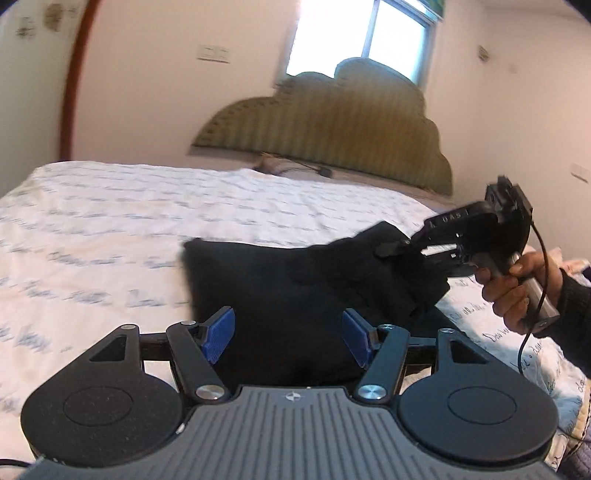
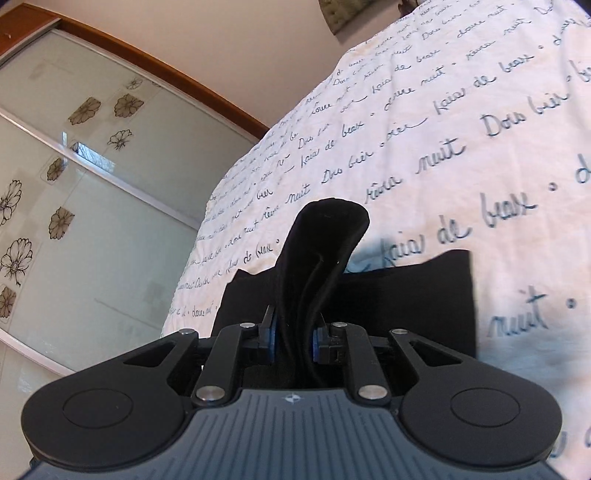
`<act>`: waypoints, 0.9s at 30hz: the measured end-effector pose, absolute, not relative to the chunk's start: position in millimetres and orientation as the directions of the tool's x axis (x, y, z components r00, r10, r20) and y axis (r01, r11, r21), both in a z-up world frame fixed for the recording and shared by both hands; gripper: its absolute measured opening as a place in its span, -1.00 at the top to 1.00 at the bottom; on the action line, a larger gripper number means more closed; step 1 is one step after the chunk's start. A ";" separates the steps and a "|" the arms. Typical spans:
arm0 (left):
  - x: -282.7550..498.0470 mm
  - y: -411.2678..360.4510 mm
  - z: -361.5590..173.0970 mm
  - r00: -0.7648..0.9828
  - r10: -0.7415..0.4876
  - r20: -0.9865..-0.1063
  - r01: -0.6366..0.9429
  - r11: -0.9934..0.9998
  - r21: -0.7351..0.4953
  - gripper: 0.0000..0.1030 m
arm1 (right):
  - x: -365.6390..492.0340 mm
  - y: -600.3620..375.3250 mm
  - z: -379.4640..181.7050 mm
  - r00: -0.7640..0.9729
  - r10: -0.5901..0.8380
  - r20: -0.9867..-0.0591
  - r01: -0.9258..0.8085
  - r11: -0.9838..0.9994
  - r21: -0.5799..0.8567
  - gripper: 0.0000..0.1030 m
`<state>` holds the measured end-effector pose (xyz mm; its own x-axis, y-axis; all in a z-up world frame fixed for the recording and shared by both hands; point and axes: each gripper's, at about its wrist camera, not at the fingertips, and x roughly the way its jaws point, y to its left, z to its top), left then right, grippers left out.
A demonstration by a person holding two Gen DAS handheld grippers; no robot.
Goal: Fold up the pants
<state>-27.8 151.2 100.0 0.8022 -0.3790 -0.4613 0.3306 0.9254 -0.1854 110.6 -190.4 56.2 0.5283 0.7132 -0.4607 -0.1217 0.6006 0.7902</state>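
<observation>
Black pants (image 1: 280, 291) lie folded on the white bedspread (image 1: 110, 229), their right end lifted. In the left wrist view my left gripper (image 1: 289, 339) hovers over their near edge with its blue pads (image 1: 219, 338) wide apart and nothing pressed between them. At the right of that view a hand holds my right gripper (image 1: 391, 251), which pinches the raised end of the cloth. In the right wrist view the right gripper (image 2: 293, 341) is shut on a bunched fold of the pants (image 2: 325, 240) that stands up between its pads, with the rest of the pants (image 2: 413, 295) flat below.
The bedspread (image 2: 424, 129) with blue script lettering covers the whole bed. A padded green headboard (image 1: 332, 129) and a window (image 1: 365, 33) stand behind it. A wardrobe with flowered glass doors (image 2: 74, 184) runs along the bed's far side. A cable hangs from the right gripper's handle.
</observation>
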 end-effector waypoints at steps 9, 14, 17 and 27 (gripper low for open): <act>-4.3 108.7 58.7 0.765 -0.359 -0.535 0.343 0.930 -0.133 -0.41 | 110.8 -213.7 45.3 0.525 0.707 -0.474 -0.130 0.617 0.777 0.68; -4.4 102.4 46.4 0.768 -0.336 -0.546 0.337 0.936 -0.103 -0.59 | 113.9 -219.4 17.6 0.522 0.710 -0.472 -0.108 0.604 0.790 0.60; -4.7 102.0 47.1 0.766 -0.330 -0.552 0.332 0.938 -0.099 -0.62 | 112.6 -228.5 9.0 0.527 0.734 -0.429 -0.094 0.552 0.829 0.58; -19.0 106.0 71.3 0.814 -0.330 -0.477 0.300 0.943 -0.141 -0.61 | 67.4 -228.7 63.7 0.663 0.669 -0.336 -0.194 0.587 0.786 0.56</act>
<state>-19.0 106.0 71.3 0.8142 -0.3303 -0.4775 0.3003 0.9434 -0.1405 67.4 -228.7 63.7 0.6630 0.6692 -0.3356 -0.1943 0.5868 0.7861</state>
